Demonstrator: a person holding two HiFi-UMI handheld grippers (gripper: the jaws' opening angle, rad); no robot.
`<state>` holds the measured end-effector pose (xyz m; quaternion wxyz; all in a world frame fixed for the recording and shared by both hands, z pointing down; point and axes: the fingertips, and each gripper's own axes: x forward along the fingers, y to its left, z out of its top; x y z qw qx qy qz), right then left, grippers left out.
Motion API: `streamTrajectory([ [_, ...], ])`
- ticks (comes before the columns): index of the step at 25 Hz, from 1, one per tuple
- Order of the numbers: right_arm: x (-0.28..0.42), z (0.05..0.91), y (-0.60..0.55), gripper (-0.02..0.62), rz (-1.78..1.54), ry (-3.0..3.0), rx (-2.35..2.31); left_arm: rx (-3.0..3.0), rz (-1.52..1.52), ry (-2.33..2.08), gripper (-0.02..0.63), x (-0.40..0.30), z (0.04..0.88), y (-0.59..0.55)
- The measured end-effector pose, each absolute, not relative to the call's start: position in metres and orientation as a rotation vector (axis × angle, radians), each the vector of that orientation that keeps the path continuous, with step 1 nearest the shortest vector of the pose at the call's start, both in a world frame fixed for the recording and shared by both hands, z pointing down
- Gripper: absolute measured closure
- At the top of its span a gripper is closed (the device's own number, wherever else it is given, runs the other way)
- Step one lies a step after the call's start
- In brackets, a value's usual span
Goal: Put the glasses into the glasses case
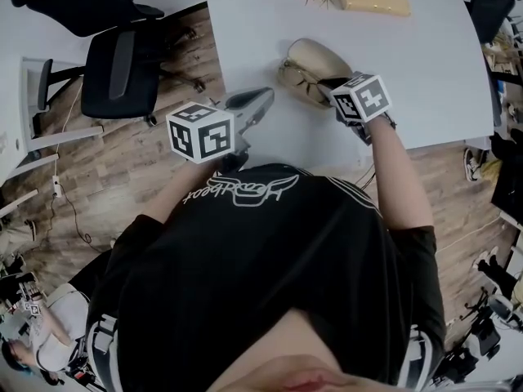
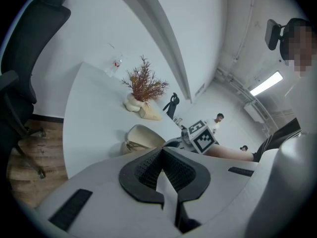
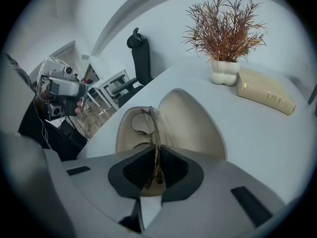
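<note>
An open beige glasses case (image 1: pixel 320 58) lies on the white table (image 1: pixel 425 64). My right gripper (image 1: pixel 328 88) reaches into it from the near right. In the right gripper view its jaws are shut on the thin-framed glasses (image 3: pixel 142 125), gripping one side of the frame. The lenses hang over the case's lower shell (image 3: pixel 128 133), beside the raised lid (image 3: pixel 193 125). My left gripper (image 1: pixel 260 98) hovers over the table's near edge, left of the case, with its tips together and nothing between them. From the left gripper view the case (image 2: pixel 143 135) lies ahead, past the jaws.
At the table's far side stand a dried plant in a white vase (image 3: pixel 224 72) and a flat beige box (image 3: pixel 265 97). A black office chair (image 1: pixel 122 68) stands on the wooden floor to the left. The left gripper view shows people in the background.
</note>
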<state>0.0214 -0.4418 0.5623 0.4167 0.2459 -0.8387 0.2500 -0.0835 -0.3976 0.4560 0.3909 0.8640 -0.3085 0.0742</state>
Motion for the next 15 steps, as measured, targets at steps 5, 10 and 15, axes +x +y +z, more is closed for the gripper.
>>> streamTrajectory([
  [5, 0.025, 0.565, -0.446, 0.566, 0.620, -2.070, 0.629, 2.206, 0.188, -0.775, 0.598, -0.078, 0.453, -0.399],
  [10, 0.025, 0.566, -0.448, 0.566, 0.595, -2.040, 0.639, 2.195, 0.190, -0.784, 0.598, -0.082, 0.453, -0.397],
  [15, 0.024, 0.563, -0.447, 0.566, 0.605, -2.056, 0.647, 2.183, 0.175, -0.800, 0.598, -0.088, 0.453, -0.396],
])
